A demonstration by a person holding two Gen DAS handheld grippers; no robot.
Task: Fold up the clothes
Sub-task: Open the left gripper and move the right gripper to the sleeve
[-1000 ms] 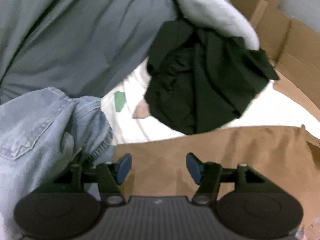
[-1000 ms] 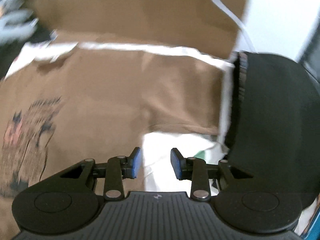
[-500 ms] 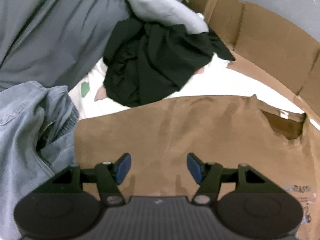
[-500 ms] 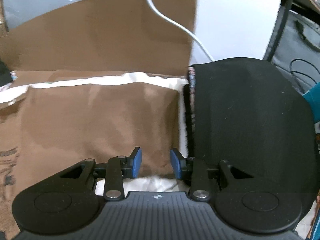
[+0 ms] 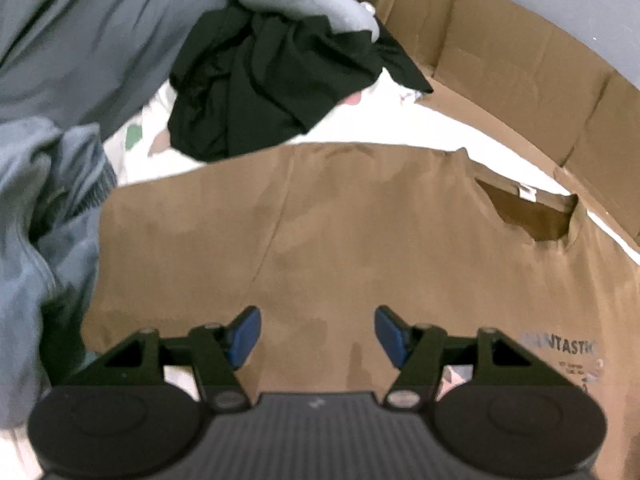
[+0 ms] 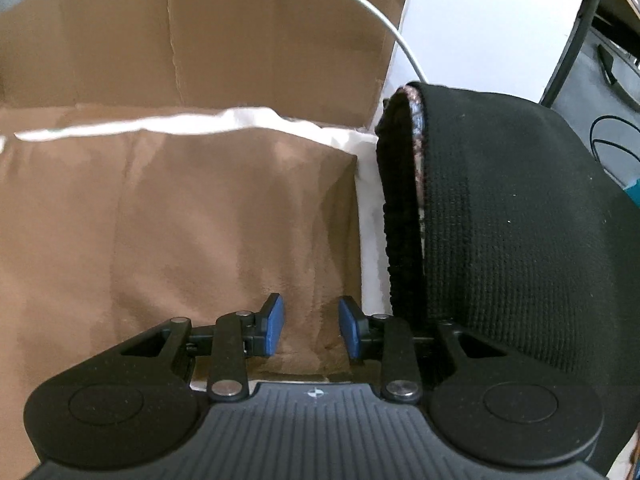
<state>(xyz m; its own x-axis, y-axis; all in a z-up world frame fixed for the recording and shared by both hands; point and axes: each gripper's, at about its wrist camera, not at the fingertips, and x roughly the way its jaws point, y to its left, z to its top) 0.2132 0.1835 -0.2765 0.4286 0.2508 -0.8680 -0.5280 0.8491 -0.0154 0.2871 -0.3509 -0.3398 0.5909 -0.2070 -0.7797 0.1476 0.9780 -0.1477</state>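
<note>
Brown T-shirt (image 5: 360, 240) lying flat on the white surface (image 5: 460, 128) beside piled clothes, both tools hovering over it, left tool (image 5: 318, 334) open, right tool (image 6: 311, 326) open narrower, both empty; best pinching 1 layer at the edges.

Brown shirt (image 5: 360, 240) lies flat, open above; black garment (image 5: 272, 88), cardboard wall (image 5: 520, 68) seemingly crowd its far edge.
</note>
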